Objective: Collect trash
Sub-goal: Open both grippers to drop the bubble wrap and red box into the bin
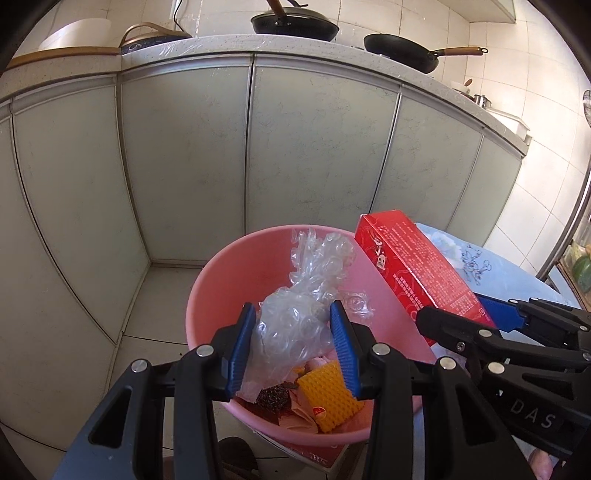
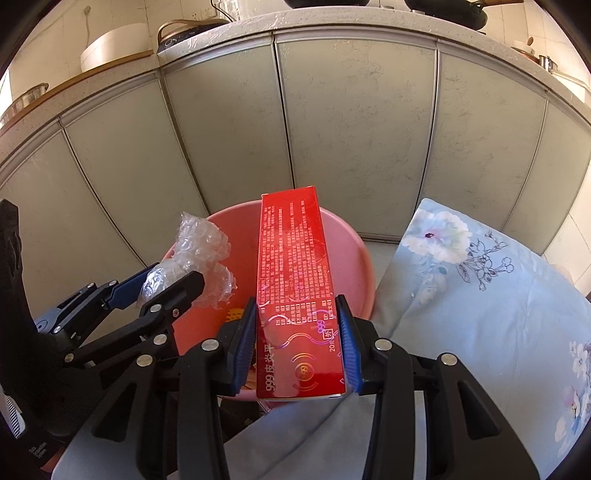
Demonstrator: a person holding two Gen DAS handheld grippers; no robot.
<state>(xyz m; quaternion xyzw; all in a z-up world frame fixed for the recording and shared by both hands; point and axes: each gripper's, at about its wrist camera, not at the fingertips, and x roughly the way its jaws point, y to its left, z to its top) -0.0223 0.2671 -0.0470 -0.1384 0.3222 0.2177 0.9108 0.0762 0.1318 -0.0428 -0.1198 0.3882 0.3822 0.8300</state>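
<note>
One pink plastic basin [image 1: 207, 295] is seen on the floor before a row of grey cabinet doors [image 1: 184, 147]. Two grippers are counted above it. The left gripper [image 1: 293, 317] is clenched on one crumpled piece of clear bubble wrap [image 1: 295, 317], held over the basin's opening. The right gripper [image 2: 299, 314] is clamped on one long red medicine box [image 2: 291, 258], whose far end reaches over the basin's rim. Inside the basin, one yellow foam net [image 1: 328, 395], one dark scouring pad [image 1: 271, 397] and some pale scraps are lying at the bottom. One floral blue pillow [image 2: 480, 295] is seen just beside the basin. Two black pans [image 1: 295, 24] are standing on the speckled countertop [image 1: 221, 42] above.
</note>
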